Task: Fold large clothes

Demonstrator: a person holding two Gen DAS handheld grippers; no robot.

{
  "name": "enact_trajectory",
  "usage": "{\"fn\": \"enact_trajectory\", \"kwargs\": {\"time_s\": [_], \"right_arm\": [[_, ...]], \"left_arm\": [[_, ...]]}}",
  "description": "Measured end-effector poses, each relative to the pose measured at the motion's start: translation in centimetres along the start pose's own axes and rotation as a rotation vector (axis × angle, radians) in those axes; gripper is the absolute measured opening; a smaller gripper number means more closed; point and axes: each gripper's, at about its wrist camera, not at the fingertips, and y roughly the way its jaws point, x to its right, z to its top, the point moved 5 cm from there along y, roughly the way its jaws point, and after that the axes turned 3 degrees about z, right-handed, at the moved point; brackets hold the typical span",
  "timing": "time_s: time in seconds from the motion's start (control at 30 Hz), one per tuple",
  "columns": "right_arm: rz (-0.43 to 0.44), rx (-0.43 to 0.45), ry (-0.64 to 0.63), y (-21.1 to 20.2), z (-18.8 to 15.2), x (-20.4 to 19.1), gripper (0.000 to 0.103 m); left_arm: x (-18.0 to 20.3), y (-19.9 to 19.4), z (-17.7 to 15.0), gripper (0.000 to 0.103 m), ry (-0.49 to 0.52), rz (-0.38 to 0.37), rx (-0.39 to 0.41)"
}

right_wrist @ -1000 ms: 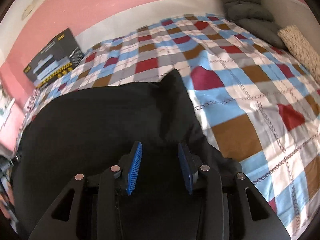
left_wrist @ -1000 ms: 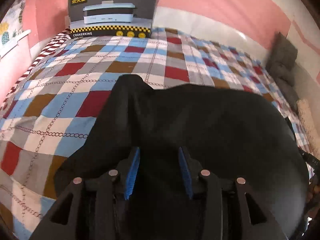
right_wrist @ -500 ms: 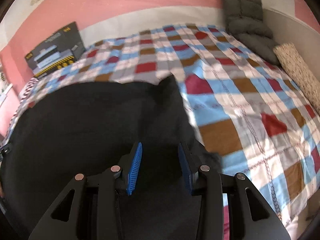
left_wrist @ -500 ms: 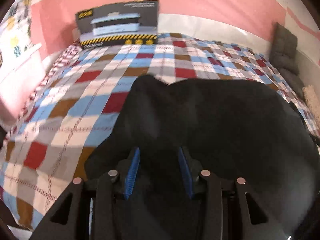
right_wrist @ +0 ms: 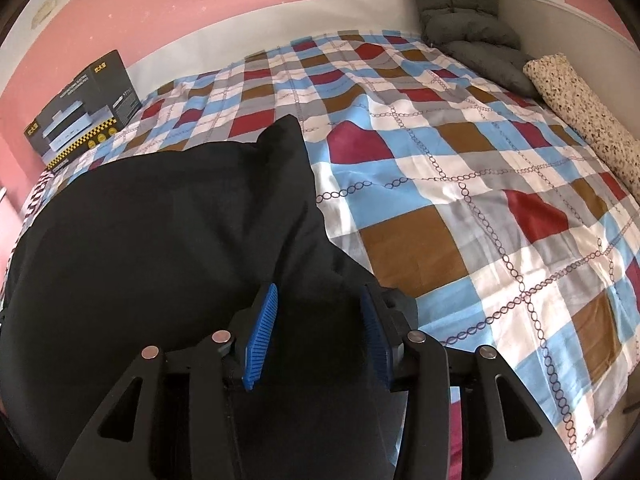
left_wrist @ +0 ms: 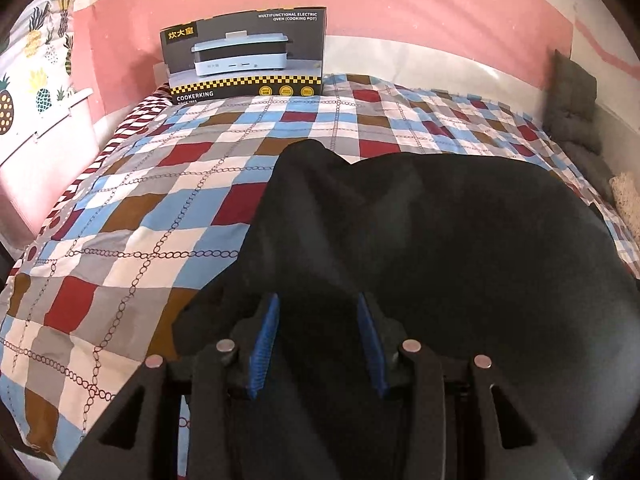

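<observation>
Nearest the left wrist camera, the left hand-held gripper [left_wrist: 316, 332] has its blue pads [left_wrist: 264, 340] spread apart, black fabric lying between them; whether it is pinched I cannot tell. The right hand-held gripper [right_wrist: 316, 330] likewise stands apart over the same black garment [right_wrist: 160, 240]. The garment spreads across the near half of the bed [left_wrist: 120, 208], a pointed corner rising toward 12 o'clock. Beyond it lies the checked bedspread [right_wrist: 460, 168]. At 11 o'clock, against the pink wall, stands a Cookerking cooking-pot box [left_wrist: 244, 54]. At 1 o'clock in the right view lie grey cushions [right_wrist: 464, 12] and a speckled bolster [right_wrist: 584, 116].
</observation>
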Motion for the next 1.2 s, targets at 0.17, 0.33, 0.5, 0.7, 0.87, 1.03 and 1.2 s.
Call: {"fn": "enact_trajectory", "kwargs": {"time_s": [0.17, 0.33, 0.5, 0.7, 0.87, 1.03, 1.2], "right_arm": [[-0.003, -0.012, -0.008, -0.1, 0.1, 0.0, 0.044], [-0.038, -0.023, -0.025, -1.7, 0.8, -0.1, 0.044], [0.028, -0.032, 0.029, -3.7, 0.5, 1.0, 0.044], [0.168, -0.099, 0.138, -4.1, -1.0, 2.8, 0.058], [0.253, -0.144, 0.201, -3.5, -2.0, 3.3, 0.068], [0.338, -0.195, 0.265, -2.4, -2.7, 4.0, 0.077], [0.416, -0.232, 0.309, -1.6, -3.2, 4.4, 0.078]], "left_arm": [[0.0, 0.1, 0.0, 0.043, -0.007, -0.006, -0.003], [-0.6, -0.7, 0.5, 0.043, -0.012, -0.004, -0.028], [-2.7, -2.4, 0.0, 0.043, -0.059, -0.011, -0.034], [-7.3, -3.3, -1.5, 0.053, -0.249, -0.05, -0.103], [-8.6, -3.1, -1.8, 0.062, -0.344, -0.13, -0.138], [-8.7, -1.4, -1.9, 0.069, -0.402, -0.219, -0.196], [-8.9, 1.4, -2.6, 0.08, -0.472, -0.327, -0.275]]}}
